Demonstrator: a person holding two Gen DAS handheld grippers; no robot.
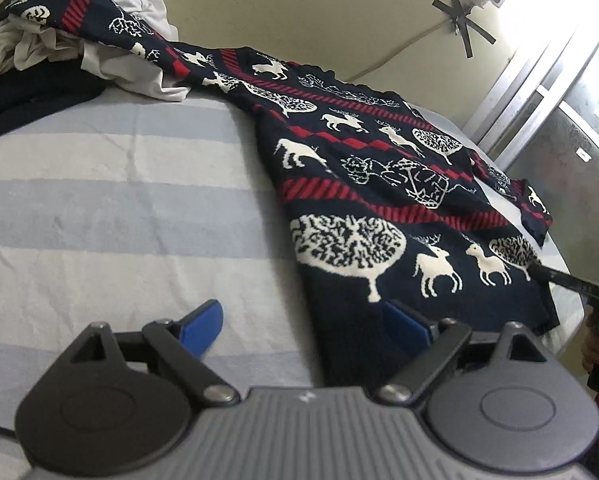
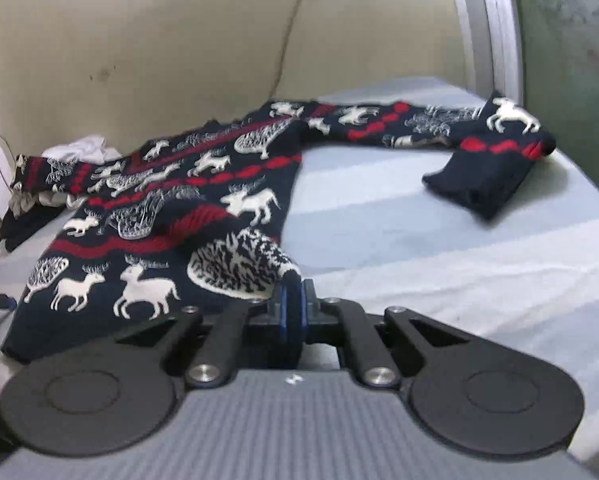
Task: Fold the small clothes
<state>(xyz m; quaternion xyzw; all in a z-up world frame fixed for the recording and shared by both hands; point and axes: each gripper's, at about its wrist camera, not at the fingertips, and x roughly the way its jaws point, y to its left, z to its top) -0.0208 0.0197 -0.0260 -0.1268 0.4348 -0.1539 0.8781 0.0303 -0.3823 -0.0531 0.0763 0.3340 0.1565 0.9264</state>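
The right gripper [image 2: 293,300] is pinching the sweater's [image 1: 379,168] hem corner; the garment is running toward 11 o'clock, with the left gripper [image 1: 303,320] spread wide at its near edge

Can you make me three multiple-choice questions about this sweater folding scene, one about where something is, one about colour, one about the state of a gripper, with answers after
1. Where does the pile of white clothes lie?
A. under the end of the sweater's far sleeve
B. in the left gripper
C. on the window ledge

2. What colour are the zigzag bands on the sweater?
A. green
B. red
C. yellow

3. How is the right gripper?
A. wide open over bare sheet
B. out of sight
C. shut on the sweater's hem corner

Answers: 1 A, the patterned sleeve drapes over the pile. 2 B, red bands run between the white deer. 3 C, the blue pads meet on knit fabric, while the left gripper stands open.
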